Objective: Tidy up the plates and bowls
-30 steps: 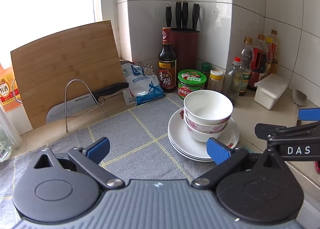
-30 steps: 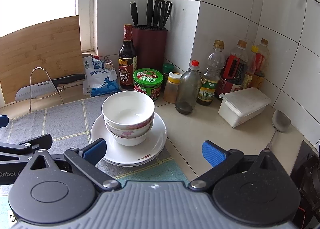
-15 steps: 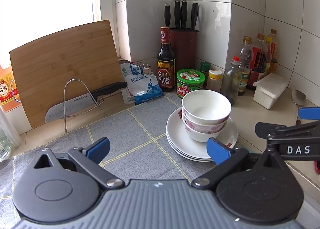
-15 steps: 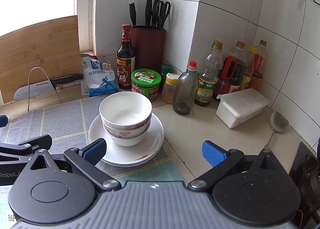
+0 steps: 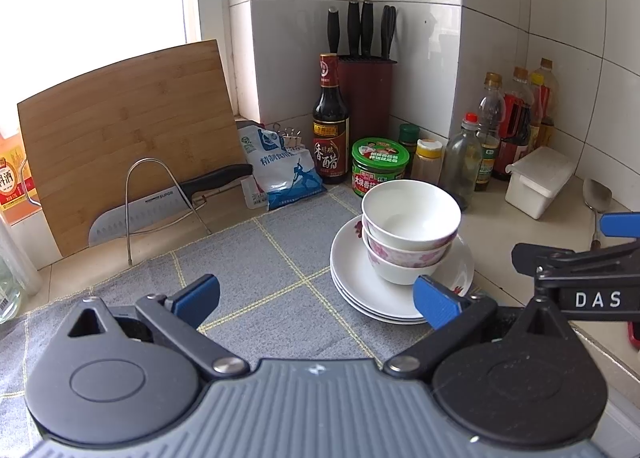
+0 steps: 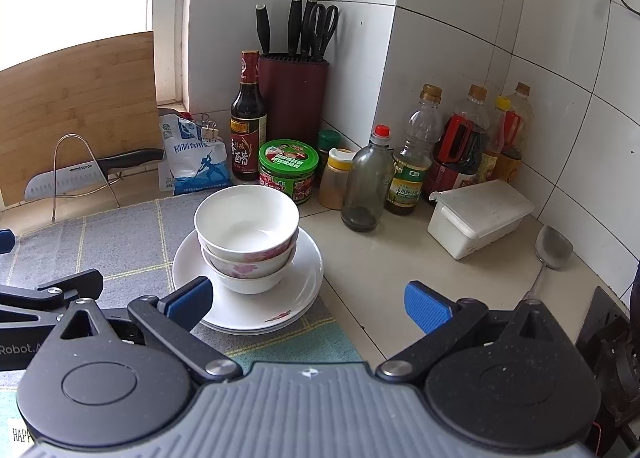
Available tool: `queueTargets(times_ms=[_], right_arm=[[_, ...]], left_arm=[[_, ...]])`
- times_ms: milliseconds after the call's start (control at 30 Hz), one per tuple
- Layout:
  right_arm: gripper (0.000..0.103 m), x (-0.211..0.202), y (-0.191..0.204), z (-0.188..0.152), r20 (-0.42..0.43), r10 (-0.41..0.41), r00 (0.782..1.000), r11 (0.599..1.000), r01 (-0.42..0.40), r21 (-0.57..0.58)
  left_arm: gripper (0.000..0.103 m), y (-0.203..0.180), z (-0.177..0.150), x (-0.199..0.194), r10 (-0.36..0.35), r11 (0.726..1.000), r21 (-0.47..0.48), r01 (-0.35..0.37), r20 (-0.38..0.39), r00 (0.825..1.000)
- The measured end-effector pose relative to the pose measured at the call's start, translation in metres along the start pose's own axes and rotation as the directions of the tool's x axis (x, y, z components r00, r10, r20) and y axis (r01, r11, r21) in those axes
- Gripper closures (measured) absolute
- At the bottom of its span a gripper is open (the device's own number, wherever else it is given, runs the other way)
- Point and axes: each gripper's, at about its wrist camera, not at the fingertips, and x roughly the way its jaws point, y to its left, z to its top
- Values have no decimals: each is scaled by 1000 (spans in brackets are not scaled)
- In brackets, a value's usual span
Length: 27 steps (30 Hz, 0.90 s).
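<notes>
Several white bowls (image 5: 410,232) with pink flowers sit nested on a stack of white plates (image 5: 356,282) at the right edge of a grey checked mat (image 5: 256,258). The same bowls (image 6: 246,234) and plates (image 6: 304,278) appear in the right wrist view. My left gripper (image 5: 316,298) is open and empty, just short of the plates, its right fingertip over their rim. My right gripper (image 6: 308,302) is open and empty too, its left fingertip near the plates' front left rim. Each gripper shows at the edge of the other's view.
Behind the stack stand a green-lidded jar (image 5: 380,165), a vinegar bottle (image 5: 330,129), a knife block (image 5: 366,93) and several bottles (image 6: 412,161). A white lidded box (image 6: 478,217) and a spatula (image 6: 552,250) lie right. A cutting board (image 5: 128,137), knife (image 5: 160,201) and salt bag (image 5: 280,169) are left.
Both cameras have drifted slightly, so the stack sits a little further left in each view. Both grippers stay open; nothing has been taken hold of.
</notes>
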Motion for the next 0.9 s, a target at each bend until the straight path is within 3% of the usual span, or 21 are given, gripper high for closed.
queueTargets(times_ms=[900], right_arm=[[0,0,1,1,1,-14,1000,1000,14,1]], left_arm=[[1,2,2,3,-3,1000,2,3,-4,1000]])
